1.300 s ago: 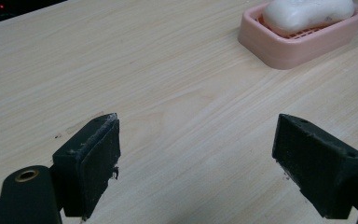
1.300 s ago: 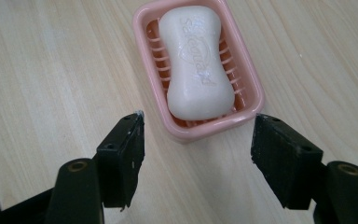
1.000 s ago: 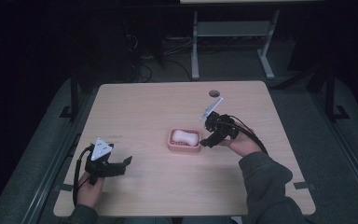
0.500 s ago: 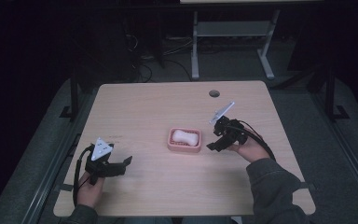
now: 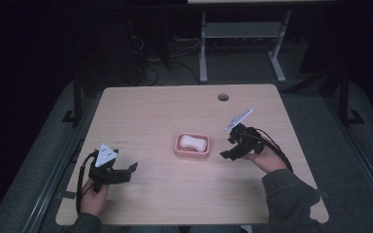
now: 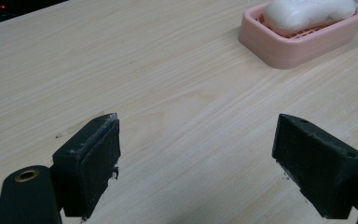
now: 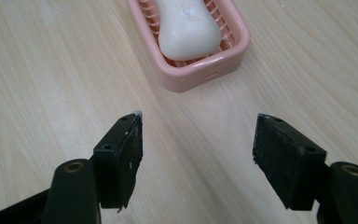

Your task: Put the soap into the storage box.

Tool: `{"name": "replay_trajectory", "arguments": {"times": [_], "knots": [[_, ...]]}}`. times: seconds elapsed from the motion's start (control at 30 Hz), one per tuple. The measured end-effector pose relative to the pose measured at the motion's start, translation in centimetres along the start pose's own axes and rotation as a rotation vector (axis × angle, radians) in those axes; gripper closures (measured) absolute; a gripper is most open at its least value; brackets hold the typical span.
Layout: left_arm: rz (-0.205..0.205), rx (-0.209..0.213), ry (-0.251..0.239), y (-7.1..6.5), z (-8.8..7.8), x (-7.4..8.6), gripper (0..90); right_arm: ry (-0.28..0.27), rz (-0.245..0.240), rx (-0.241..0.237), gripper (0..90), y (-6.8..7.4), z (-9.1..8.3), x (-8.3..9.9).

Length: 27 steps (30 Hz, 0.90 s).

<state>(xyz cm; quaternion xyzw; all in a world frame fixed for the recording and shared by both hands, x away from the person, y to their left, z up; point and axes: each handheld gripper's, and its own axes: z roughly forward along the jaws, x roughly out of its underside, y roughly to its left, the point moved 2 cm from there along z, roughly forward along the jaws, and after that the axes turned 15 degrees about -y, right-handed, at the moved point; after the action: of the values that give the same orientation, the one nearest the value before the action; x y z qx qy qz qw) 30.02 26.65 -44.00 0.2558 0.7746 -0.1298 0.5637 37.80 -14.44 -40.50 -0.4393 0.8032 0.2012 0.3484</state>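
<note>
- Since the earlier frames: right gripper (image 5: 227, 147) has drawn back from the pink soap dish (image 5: 192, 147) toward the right edge of the tabletop (image 5: 155, 107); its jaws have just been opening, with nothing between them. Left gripper (image 5: 131, 170), dish and soap unmoved.
- Right gripper: held in the person's right hand (image 5: 266, 159), right of the dish and apart from it, pointing at its right end. Jaws wide; in the right gripper view (image 7: 198, 140) bare wood lies between them, the dish just beyond the tips.
- Left gripper: held in the left hand (image 5: 93, 196) near the front left corner of the tabletop, well apart from the dish. Jaws wide and empty; in the left gripper view (image 6: 198, 154) they hang just above bare wood.
- Soap dish: pink, slotted, about the middle of the tabletop, flat on the wood (image 6: 303, 44) (image 7: 223, 56).
- Soap (image 5: 192, 141): white bar, waisted, lying inside the dish (image 6: 307, 14) (image 7: 186, 28); touched by neither gripper.
- Cable hole (image 5: 223, 97): round, near the far edge, right of centre.
</note>
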Motion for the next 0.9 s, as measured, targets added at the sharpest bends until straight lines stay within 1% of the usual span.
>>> {"name": "replay_trajectory", "arguments": {"times": [0.2,0.23,0.4,0.53,0.8,0.9], "knots": [[0.002,0.0,0.007,-0.1,0.0,0.0,14.7,-0.006,0.018,0.007,32.4,0.0,-0.7,0.4],[0.001,0.001,0.005,-0.1,0.0,0.0,14.7,-0.006,0.011,0.011,32.2,-0.1,-0.8,0.5],[0.0,0.001,0.007,-0.1,0.0,0.0,14.7,-0.01,0.015,0.017,32.1,0.0,-1.4,0.8],[0.002,-0.002,0.006,0.0,0.0,0.0,14.7,-0.009,0.03,0.022,32.1,0.0,-1.7,1.1],[0.003,-0.002,0.002,-0.1,0.0,0.0,14.7,-0.015,0.06,0.027,31.8,0.1,-2.2,2.4],[0.003,-0.004,0.001,-0.1,0.0,0.0,14.7,-0.017,0.059,0.032,31.9,0.1,-2.5,2.7]]}}
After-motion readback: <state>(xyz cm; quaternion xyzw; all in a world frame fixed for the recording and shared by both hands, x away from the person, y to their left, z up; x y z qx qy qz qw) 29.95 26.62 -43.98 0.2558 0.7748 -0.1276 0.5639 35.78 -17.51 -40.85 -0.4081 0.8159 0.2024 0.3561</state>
